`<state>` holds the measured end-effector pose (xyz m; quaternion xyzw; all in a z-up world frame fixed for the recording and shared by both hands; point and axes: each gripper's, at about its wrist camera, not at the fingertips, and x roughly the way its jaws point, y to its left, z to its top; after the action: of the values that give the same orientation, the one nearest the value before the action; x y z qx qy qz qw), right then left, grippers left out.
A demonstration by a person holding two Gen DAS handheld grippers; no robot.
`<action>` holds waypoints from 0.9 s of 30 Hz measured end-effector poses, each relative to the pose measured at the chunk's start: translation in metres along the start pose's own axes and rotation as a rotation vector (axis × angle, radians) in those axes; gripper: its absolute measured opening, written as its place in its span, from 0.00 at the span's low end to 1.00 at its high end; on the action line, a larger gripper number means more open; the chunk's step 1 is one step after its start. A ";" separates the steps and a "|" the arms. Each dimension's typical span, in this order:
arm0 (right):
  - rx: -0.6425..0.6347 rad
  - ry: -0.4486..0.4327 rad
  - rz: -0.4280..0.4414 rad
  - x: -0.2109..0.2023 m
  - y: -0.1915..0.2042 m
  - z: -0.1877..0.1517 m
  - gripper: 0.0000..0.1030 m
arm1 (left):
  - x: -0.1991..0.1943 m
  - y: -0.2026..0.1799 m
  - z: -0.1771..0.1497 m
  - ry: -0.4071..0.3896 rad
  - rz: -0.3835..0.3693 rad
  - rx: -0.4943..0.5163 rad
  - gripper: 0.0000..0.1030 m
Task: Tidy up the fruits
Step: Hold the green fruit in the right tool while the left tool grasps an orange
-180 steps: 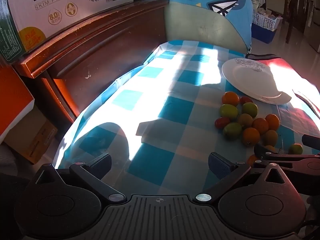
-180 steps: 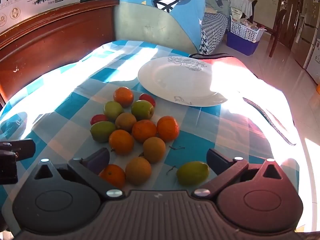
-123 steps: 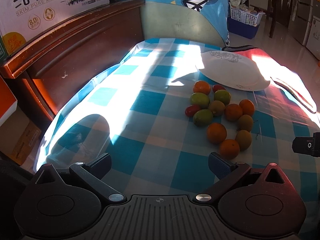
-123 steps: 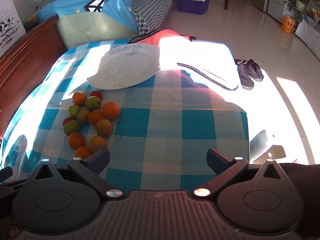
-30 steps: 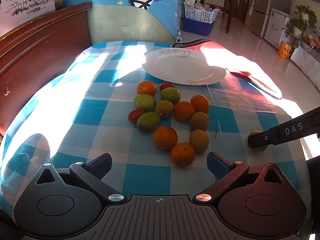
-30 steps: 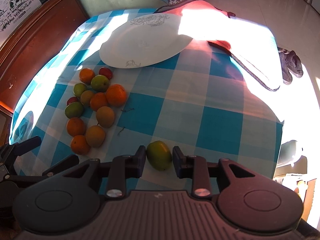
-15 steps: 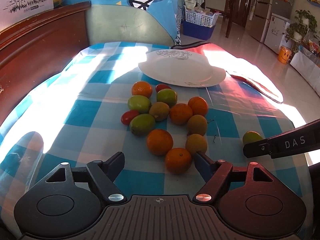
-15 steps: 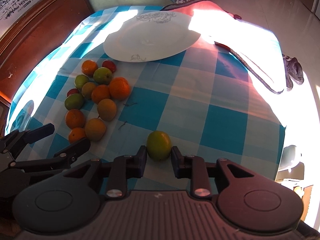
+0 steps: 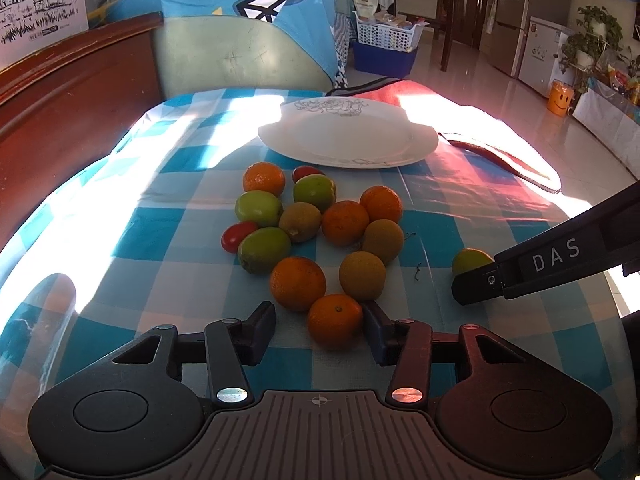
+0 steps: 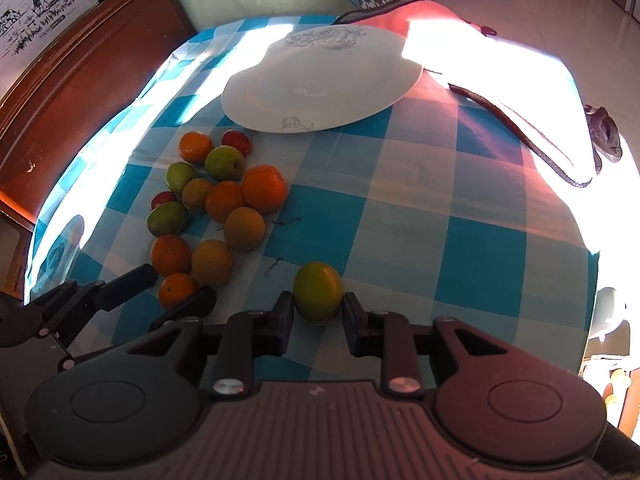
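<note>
Closing fast, our left gripper (image 9: pixel 319 328) now hugs an orange (image 9: pixel 335 321), maybe not pinched yet; our right gripper (image 10: pixel 318 316) pinches the green fruit (image 10: pixel 318 291). Both go to the plate (image 9: pixel 348 132) next.

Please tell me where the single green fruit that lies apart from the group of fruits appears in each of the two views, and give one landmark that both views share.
Left wrist view: the green fruit is at the right edge, on the checked cloth, partly hidden behind the right tongs.
Right wrist view: the green fruit is low in the centre, between the two fingers of the right tongs.
Shared landmark: the white plate, beyond the group of fruits.
</note>
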<state>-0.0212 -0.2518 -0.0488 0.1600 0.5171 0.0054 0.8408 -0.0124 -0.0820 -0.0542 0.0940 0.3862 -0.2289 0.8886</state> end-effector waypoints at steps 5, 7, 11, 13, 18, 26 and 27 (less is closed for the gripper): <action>0.004 -0.006 -0.003 0.001 0.001 0.001 0.26 | 0.000 0.000 0.001 0.001 -0.006 -0.006 0.29; 0.005 -0.008 -0.003 0.000 0.001 0.001 0.26 | 0.000 0.000 0.001 0.002 -0.006 -0.008 0.26; 0.012 -0.010 -0.003 0.000 0.000 0.002 0.26 | 0.000 0.002 0.001 0.002 -0.013 -0.019 0.25; 0.014 -0.010 -0.004 0.000 0.001 0.002 0.26 | -0.001 0.003 0.002 0.003 -0.022 -0.031 0.25; 0.026 -0.012 0.001 0.000 -0.001 0.003 0.26 | -0.005 0.008 0.002 0.001 -0.032 -0.051 0.25; 0.049 -0.013 0.012 -0.002 -0.004 0.004 0.26 | -0.013 0.017 0.001 -0.013 -0.048 -0.085 0.25; 0.051 -0.015 0.016 -0.002 -0.005 0.004 0.26 | -0.014 0.018 0.002 -0.016 -0.047 -0.086 0.25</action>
<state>-0.0198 -0.2575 -0.0464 0.1853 0.5094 -0.0022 0.8403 -0.0109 -0.0620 -0.0433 0.0446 0.3905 -0.2337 0.8893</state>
